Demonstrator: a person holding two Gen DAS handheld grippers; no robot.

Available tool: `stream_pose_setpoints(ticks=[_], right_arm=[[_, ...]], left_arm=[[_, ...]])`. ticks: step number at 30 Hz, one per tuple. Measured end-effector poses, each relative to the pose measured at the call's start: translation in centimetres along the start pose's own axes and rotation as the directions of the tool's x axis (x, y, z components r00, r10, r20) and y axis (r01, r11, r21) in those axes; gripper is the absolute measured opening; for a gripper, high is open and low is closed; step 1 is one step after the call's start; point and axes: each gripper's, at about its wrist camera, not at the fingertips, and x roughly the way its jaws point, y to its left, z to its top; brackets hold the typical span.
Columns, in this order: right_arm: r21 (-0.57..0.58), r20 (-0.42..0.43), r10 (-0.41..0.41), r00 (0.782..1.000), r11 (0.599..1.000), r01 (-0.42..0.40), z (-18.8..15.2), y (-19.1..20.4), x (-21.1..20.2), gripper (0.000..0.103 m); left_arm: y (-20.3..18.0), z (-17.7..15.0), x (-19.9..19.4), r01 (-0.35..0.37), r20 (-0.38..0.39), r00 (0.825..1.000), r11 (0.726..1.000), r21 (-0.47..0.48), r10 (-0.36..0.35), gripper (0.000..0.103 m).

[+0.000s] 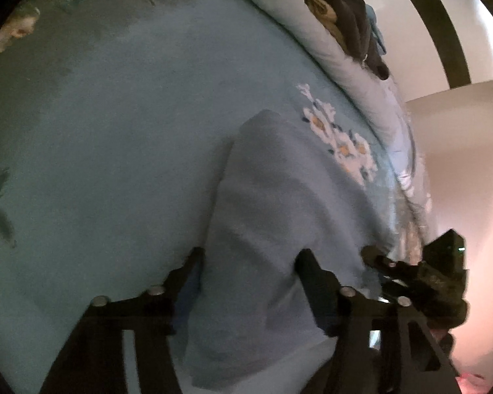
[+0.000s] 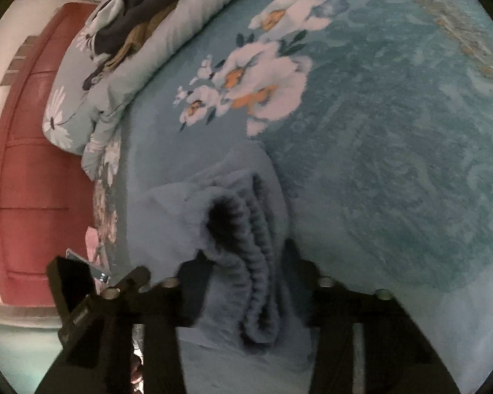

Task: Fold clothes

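No readable writing or labels in either view. Your blue garment (image 2: 246, 229) lies on the bed (image 2: 394, 164), near the bed's edge where the rolled quilt (image 2: 167, 49) sits; open bedspread runs wide on the other side. It is fleecy, folded in layers, ribbed hem showing. Your right gripper (image 2: 243, 262) has fingers clenched on the folded hem. Your left gripper (image 1: 249, 259) straddles the cloth; grip cannot be told.

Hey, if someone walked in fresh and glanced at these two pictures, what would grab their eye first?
Probably the blue-grey garment, bunched with its ribbed hem between the fingers of the right hand-held gripper, on a teal bedspread. Next, the big white-and-orange flower print just beyond it, and dark clothes piled on the folded quilt at the upper left.
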Motion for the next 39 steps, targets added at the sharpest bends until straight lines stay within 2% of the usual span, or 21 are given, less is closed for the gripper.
stream_pose_setpoints(ticks=[3, 5, 15, 18, 24, 28, 32, 39], right_arm=[[-0.001, 0.012, 0.006, 1.0, 1.0, -0.006, -0.4, 0.6, -0.7, 0.026], [-0.014, 0.019, 0.015, 1.0, 1.0, -0.015, -0.6, 1.4, -1.3, 0.024], [-0.13, 0.071, 0.073, 0.995, 0.99, -0.063, -2.2, 5.3, -7.5, 0.023], [-0.148, 0.082, 0.076, 0.994, 0.987, -0.063, -2.7, 5.8, -9.6, 0.023], [-0.164, 0.162, 0.1, 0.982, 0.984, -0.073, -3.6, 5.1, -16.4, 0.023], [-0.147, 0.218, 0.093, 0.972, 0.987, -0.062, -3.9, 2.9, -21.9, 0.023], [-0.13, 0.284, 0.061, 0.957, 0.991, -0.025, -4.3, -0.1, -28.3, 0.023], [-0.033, 0.389, -0.027, 0.921, 0.999, 0.043, -5.9, -8.2, -40.0, 0.023]], left_arm=[[-0.5, -0.5, -1.1, 0.005, 0.026, 1.0, 1.0, -0.008, -0.005, 0.038], [-1.2, -1.0, -2.2, 0.009, 0.044, 0.999, 1.0, -0.004, -0.008, 0.034], [-5.4, -3.5, -8.2, 0.043, 0.11, 0.993, 0.996, 0.084, -0.052, 0.034], [-7.6, -4.2, -9.6, 0.046, 0.119, 0.991, 0.99, 0.133, -0.062, 0.034], [-13.9, -5.0, -10.9, 0.075, 0.102, 0.989, 0.966, 0.248, -0.103, 0.034], [-19.7, -6.1, -10.7, 0.119, 0.059, 0.987, 0.934, 0.336, -0.147, 0.034], [-26.9, -8.0, -9.1, 0.178, -0.025, 0.982, 0.884, 0.432, -0.186, 0.034], [-38.4, -13.1, -4.6, 0.288, -0.193, 0.957, 0.799, 0.528, -0.218, 0.034]])
